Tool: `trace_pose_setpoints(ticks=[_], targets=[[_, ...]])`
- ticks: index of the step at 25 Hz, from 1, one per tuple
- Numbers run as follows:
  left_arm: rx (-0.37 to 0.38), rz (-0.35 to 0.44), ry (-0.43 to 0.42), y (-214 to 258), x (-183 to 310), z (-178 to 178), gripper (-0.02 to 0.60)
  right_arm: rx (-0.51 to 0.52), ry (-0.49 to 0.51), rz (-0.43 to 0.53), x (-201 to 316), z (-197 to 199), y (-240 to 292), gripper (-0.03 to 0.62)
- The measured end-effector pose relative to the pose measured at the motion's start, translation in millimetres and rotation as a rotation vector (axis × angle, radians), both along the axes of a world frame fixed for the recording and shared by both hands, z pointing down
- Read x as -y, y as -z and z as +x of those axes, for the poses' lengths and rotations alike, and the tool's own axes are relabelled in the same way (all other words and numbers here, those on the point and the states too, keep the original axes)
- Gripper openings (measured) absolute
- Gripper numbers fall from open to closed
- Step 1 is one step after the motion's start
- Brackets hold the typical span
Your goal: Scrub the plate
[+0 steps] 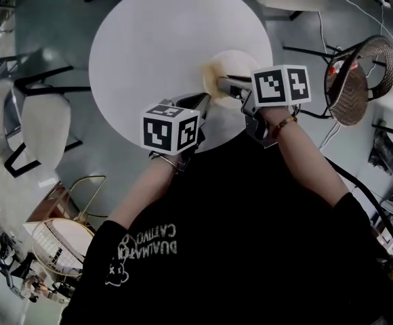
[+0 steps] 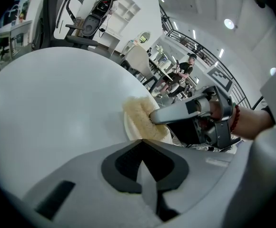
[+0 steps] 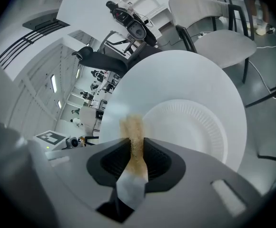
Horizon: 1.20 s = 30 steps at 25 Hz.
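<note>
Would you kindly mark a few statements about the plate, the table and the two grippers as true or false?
1. The right gripper is shut on a tan scrubbing pad. True.
2. The plate lies on a square table. False: the table is round and white.
3. The left gripper has its jaws wide apart. False: they are together, right at the plate's near rim.
4. The plate is white with a ribbed rim. True.
</note>
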<state>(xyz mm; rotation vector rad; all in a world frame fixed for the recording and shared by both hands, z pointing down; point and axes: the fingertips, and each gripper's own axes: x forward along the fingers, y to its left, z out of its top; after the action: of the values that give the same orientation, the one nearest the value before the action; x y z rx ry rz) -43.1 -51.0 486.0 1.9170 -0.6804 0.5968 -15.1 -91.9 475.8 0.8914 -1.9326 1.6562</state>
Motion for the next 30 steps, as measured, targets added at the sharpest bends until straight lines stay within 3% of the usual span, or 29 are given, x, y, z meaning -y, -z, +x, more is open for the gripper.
trace_pose_setpoints(ticks=[14, 30], targets=[[0.004, -0.001, -0.031, 1.5, -3.7, 11.6, 0.000, -0.009, -0.066, 0.008, -5.9, 29.4, 3.1, 0.087], [0.006, 0.007, -0.088, 5.3, -17.2, 51.5, 0.000, -0.015, -0.178, 0.014, -17.3, 88.8, 2.5, 0.087]])
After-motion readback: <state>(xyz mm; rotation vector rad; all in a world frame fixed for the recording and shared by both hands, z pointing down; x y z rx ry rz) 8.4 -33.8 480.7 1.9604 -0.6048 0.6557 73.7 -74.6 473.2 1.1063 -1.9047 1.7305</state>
